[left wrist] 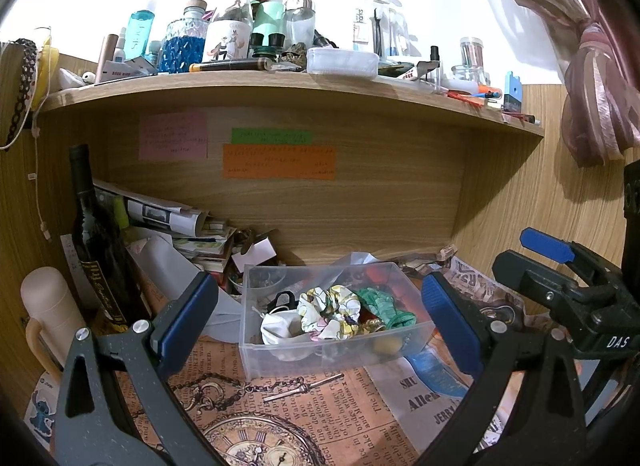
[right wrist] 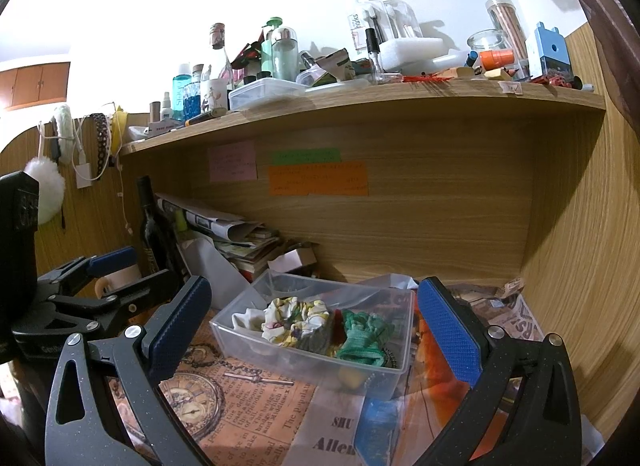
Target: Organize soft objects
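While both grippers hung back from the clear plastic box [left wrist: 336, 350] on the desk [left wrist: 304, 406], neither had hold of anything: the left gripper [left wrist: 320, 322] had its jaws spread wide with the box framed between them, and the right gripper [right wrist: 316, 330] had its jaws just as wide and empty. The soft things lay heaped inside the box, a floral scrunchie [left wrist: 330, 312] in the middle, a green scrunchie [left wrist: 384, 306] touching it on one side and a white cloth [left wrist: 278, 328] on the other, with a dark hair tie [left wrist: 280, 300] behind. The main risk appeared to be that a closing grip would catch 2 pieces at once, since they were pressed together and partly overlapped. A light, thin-walled box like that would probably slide or tip on the printed paper [left wrist: 256, 394] if a jaw hooked its rim. Small hard bits seemed to lie under the fabric, though they were too hidden to name, and a deep pinch might drag them out. The dark bottle [left wrist: 96, 250] and the leaning stack of papers [left wrist: 180, 221] stood near the left side, so a wide swing there could topple them. The 2 grippers were also close together, and could well collide over the box.
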Tool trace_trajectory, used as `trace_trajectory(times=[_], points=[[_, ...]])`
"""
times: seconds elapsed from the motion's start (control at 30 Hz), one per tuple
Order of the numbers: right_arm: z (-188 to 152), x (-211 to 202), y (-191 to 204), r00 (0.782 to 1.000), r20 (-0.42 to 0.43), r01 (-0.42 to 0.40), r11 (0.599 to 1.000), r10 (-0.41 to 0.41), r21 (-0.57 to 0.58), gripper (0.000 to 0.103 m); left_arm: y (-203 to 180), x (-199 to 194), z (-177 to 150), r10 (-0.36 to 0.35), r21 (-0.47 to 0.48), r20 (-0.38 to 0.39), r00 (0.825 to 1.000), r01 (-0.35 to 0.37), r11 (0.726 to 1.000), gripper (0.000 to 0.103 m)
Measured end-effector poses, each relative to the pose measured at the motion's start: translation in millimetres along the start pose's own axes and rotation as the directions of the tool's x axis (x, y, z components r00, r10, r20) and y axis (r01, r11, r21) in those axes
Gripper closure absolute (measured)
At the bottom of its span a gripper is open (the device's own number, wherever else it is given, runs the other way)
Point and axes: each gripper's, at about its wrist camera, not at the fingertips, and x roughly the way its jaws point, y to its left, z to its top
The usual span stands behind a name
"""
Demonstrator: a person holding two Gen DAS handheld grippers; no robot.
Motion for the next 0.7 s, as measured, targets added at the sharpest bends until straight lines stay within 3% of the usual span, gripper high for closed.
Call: trace_trajectory(times=[0.7], points=[[-2.9, 2.6, -1.7, 1.0, -0.011, 0.001, 1.0, -0.001, 0.002, 0.0, 5.5, 5.0, -1.1, -0.028, -0.019, -0.015, 1.0, 0.027, 0.999, 0.0]])
